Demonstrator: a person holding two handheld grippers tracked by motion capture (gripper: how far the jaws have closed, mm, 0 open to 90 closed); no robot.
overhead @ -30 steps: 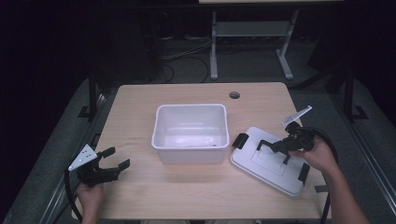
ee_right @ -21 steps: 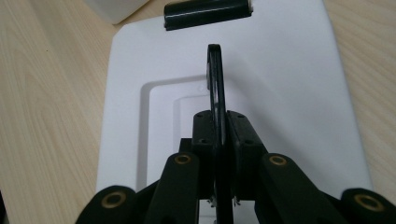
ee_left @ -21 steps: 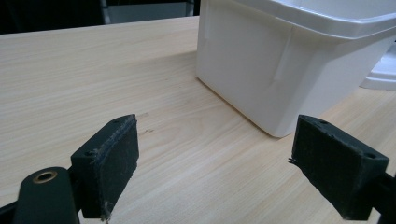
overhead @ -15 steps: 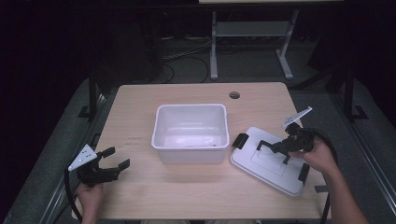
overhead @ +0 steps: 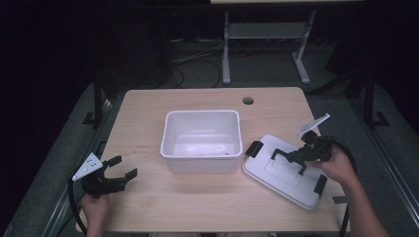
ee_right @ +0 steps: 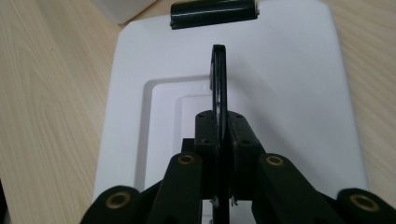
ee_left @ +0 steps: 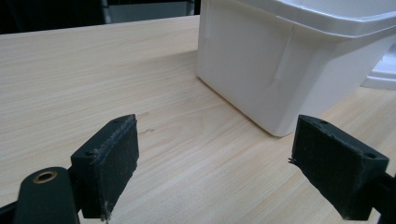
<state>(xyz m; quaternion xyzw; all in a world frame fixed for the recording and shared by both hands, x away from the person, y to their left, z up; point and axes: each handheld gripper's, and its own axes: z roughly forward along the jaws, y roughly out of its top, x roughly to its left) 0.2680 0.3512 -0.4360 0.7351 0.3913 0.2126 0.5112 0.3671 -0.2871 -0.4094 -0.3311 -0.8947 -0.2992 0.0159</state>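
**Right tool** – closed narrow on the upright black bar handle of the white rectangular plastic lid. Pads pressed against both faces of the handle, at its middle. Reason, as judged: a central grip keeps the lid level when lifted, with no tip toward either end.

**Lid position** – flat on the light wooden worktop, just to the right of the white open-topped plastic tub, set at an angle to it and close beside its near right corner. 2 black end latches, both swung clear of the worktop. Laid top side up, so the handle can be reached from above.

**Tub position** – middle of the worktop, mouth up, nothing visible inside. Likely left central so either hand can reach it.

**Left tool** – jaws wide apart, nothing between them. Held low at the near left corner of the worktop, well apart from the tub, aimed toward the tub's side wall. Judged as a standby posture: out of the lid's path, yet ready to steady the tub.

**Step in hand, as judged** – lid gripped, not yet raised; fitting onto the tub to follow.
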